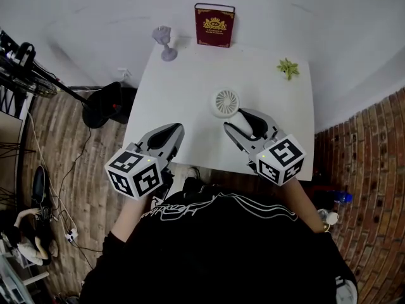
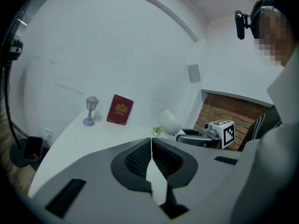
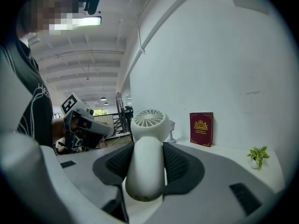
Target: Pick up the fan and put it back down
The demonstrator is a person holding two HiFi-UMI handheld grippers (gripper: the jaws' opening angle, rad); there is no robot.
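Observation:
The small white fan [image 1: 226, 102] has a round grille head and a thick handle. My right gripper [image 1: 244, 124] is shut on that handle over the white table [image 1: 183, 87], right of the middle. In the right gripper view the handle [image 3: 145, 167] fills the gap between the dark pads and the fan's head [image 3: 148, 122] sticks out beyond them. From the left gripper view the fan [image 2: 169, 122] looks tilted, and I cannot tell whether it touches the table. My left gripper [image 1: 171, 135] hovers at the table's near edge, shut with nothing in it; its fingertips [image 2: 150, 143] meet.
A dark red book [image 1: 214, 25] leans on the wall at the back. A small grey lamp figure [image 1: 165, 43] stands at the back left and a little green plant [image 1: 288, 68] at the back right. A black stand base [image 1: 107, 103] sits on the floor to the left.

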